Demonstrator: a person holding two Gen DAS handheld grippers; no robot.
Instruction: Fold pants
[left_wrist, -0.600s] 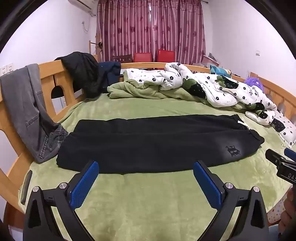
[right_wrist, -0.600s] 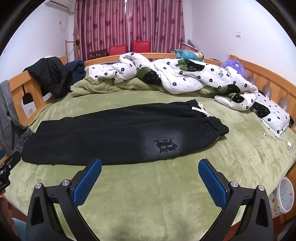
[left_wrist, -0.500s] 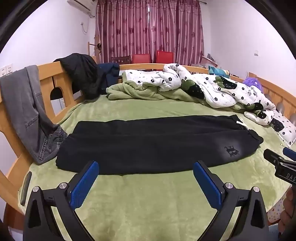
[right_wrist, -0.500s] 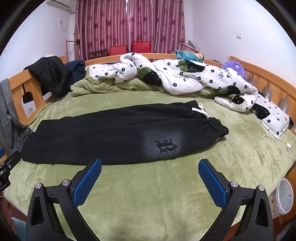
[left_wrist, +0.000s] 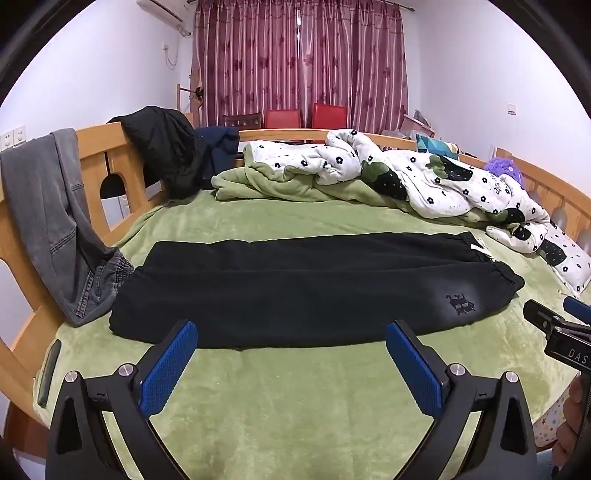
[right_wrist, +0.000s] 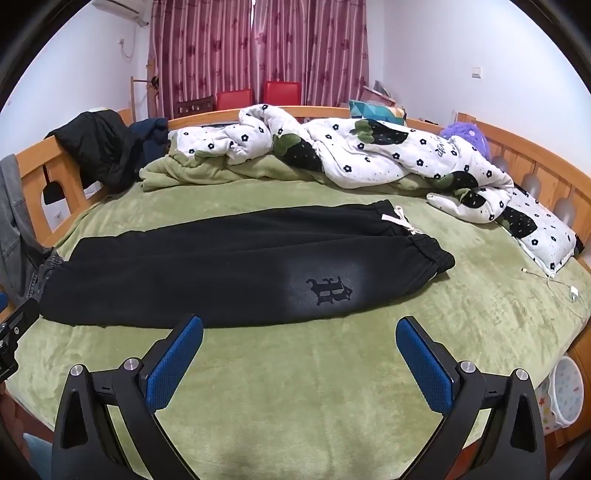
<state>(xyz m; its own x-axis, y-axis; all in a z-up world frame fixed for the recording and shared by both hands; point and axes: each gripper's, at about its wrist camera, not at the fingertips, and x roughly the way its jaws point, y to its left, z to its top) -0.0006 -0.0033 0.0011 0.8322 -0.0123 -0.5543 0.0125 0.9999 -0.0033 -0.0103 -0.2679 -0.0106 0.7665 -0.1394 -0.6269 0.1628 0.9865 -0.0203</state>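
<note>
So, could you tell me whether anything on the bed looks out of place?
The pants lie flat and straight. Only the quilt is bunched at the far side, and a charger cable lies loose on the right.

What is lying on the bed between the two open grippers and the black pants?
Nothing visible. Only bare green blanket lies between the left gripper, the right gripper and the black pants; both grippers are open and empty.
</note>
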